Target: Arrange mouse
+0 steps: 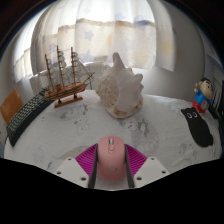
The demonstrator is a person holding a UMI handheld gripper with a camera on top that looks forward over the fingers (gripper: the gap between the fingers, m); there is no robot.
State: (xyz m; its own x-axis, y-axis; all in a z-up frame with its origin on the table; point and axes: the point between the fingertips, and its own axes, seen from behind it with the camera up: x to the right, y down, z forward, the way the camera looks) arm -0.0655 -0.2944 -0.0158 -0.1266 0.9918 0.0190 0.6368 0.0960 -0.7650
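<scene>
My gripper (109,168) is closed on the mouse (109,160): the pale pink mouse sits upright between the two magenta pads (88,162), which press its flanks from either side, so it rides with me rather than resting on anything. I hold it by the sides because that leaves its underside free to meet the worktop (60,135) flat when I set it down. Just ahead lies bare marbled surface, which I judge the likeliest spot for it. Beyond that stands a large white conch shell (120,88), and to its left a model sailing ship (66,78). A keyboard (22,112) lies along the left edge, and a small figurine (204,97) stands far off to the right, beside a dark object I cannot identify.
</scene>
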